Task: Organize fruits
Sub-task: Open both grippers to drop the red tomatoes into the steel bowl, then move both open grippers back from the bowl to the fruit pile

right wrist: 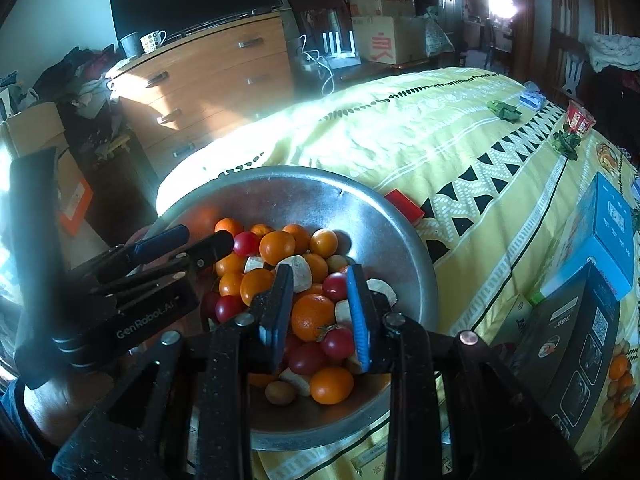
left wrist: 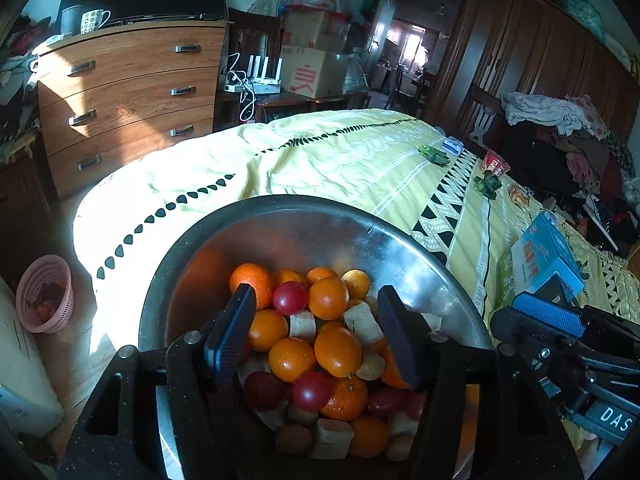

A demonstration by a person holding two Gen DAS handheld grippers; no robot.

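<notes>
In the left wrist view, the left gripper (left wrist: 316,330) hovers over a wide round metal bowl (left wrist: 304,224) that sits at the near edge of a bed covered in a pale yellow quilt with black triangle trim (left wrist: 340,152). Its blue-padded jaws stand spread apart with nothing between them. The bowl holds a heap of fruit: orange mandarins (left wrist: 338,352), small red tomato-like fruits (left wrist: 290,298), pale cut chunks (left wrist: 362,322) and brown round fruits (left wrist: 294,438). At the right edge part of the right gripper's black body (left wrist: 560,344) shows, with the white letters "DAS" readable. A blue and white carton with red characters (left wrist: 542,256) lies on the quilt. A pink plastic basket (left wrist: 46,294) stands on the floor to the left.

In the right wrist view, the right gripper (right wrist: 318,316) hangs above the same bowl (right wrist: 384,228), jaws apart and empty, with an orange mandarin (right wrist: 312,316) below the gap. The left gripper (right wrist: 184,246) reaches in from the left with its jaws parted; its black body reads "GenRobot.AI". A small red box (right wrist: 404,204) lies just beside the bowl's far rim. A black box printed "360" (right wrist: 568,344) leans near the blue carton (right wrist: 612,236).
</notes>
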